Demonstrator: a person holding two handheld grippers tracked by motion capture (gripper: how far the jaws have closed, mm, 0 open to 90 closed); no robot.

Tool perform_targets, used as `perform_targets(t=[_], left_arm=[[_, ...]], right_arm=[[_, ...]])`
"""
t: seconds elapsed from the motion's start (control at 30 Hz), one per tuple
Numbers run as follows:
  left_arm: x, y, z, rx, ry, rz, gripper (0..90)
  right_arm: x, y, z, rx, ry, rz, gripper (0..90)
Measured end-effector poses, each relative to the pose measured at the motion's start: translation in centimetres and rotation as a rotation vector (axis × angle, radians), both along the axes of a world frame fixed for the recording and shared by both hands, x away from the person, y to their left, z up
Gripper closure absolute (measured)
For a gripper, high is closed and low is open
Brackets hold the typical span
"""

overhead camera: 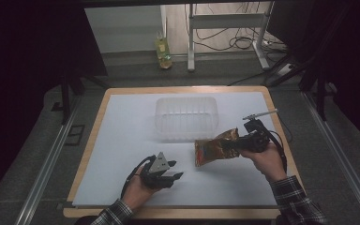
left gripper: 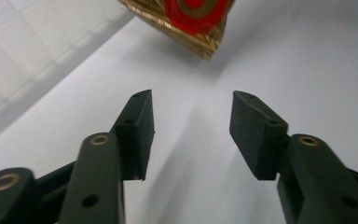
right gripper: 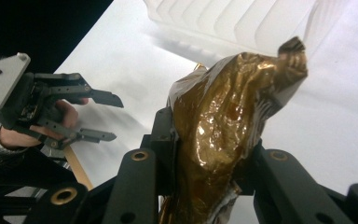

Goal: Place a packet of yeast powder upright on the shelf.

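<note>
A crumpled gold and red snack bag point(overhead camera: 213, 149) hangs just above the white sheet, right of centre. My right gripper point(overhead camera: 232, 145) is shut on the bag's end. In the right gripper view the gold bag point(right gripper: 228, 107) is squeezed between the jaws of my right gripper point(right gripper: 209, 140). My left gripper point(overhead camera: 178, 169) rests low near the front edge, pointing right toward the bag, open with nothing between its jaws. In the left gripper view my left gripper point(left gripper: 191, 112) stands apart over bare sheet, with the bag's corner point(left gripper: 191, 14) beyond it. The right gripper view also takes in the left gripper point(right gripper: 114, 116).
A clear ribbed plastic tub point(overhead camera: 186, 117) stands at the middle back of the white sheet point(overhead camera: 122, 136), just behind the bag. The tub point(right gripper: 228, 23) is near the bag's top. A bottle point(overhead camera: 163, 51) and desk legs stand on the floor beyond the table.
</note>
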State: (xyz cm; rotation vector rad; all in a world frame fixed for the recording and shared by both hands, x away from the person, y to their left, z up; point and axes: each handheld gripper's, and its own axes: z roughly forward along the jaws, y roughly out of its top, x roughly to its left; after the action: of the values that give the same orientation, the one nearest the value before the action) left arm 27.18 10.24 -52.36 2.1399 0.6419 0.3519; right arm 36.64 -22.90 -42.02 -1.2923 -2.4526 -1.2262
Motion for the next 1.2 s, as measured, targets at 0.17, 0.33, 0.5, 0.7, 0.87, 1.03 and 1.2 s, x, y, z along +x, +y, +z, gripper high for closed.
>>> perform_targets(t=[0.17, 0.33, 0.5, 0.7, 0.87, 1.03, 1.2], left_arm=[[-0.7, 0.4, 0.1, -0.023, 0.004, 0.003, 36.5], [-1.2, 1.0, 0.0, -0.039, -0.009, 0.015, 27.8], [-1.3, 1.3, 0.0, -0.055, -0.009, 0.031, 19.4], [-1.3, 1.0, 0.0, -0.05, 0.003, 0.04, 7.3], [-1.3, 1.0, 0.1, -0.061, 0.005, 0.035, 3.8], [-1.2, 1.0, 0.0, -0.069, 0.007, 0.034, 1.2], [-1.2, 1.0, -0.1, -0.062, -0.002, 0.037, 0.7]], right_arm=[[0.2, -0.1, 0.7, -0.008, -0.008, -0.008, 68.6], [0.5, -0.2, 1.4, -0.017, -0.016, -0.018, 68.5], [0.9, -0.3, 2.1, -0.022, -0.02, -0.026, 68.5], [1.5, -0.6, 3.0, -0.024, -0.022, -0.04, 68.5], [1.8, -0.6, 3.7, -0.03, -0.029, -0.048, 68.6], [2.7, -0.7, 4.8, -0.045, -0.037, -0.066, 68.6], [3.7, -0.9, 5.6, -0.055, -0.046, -0.093, 68.6]])
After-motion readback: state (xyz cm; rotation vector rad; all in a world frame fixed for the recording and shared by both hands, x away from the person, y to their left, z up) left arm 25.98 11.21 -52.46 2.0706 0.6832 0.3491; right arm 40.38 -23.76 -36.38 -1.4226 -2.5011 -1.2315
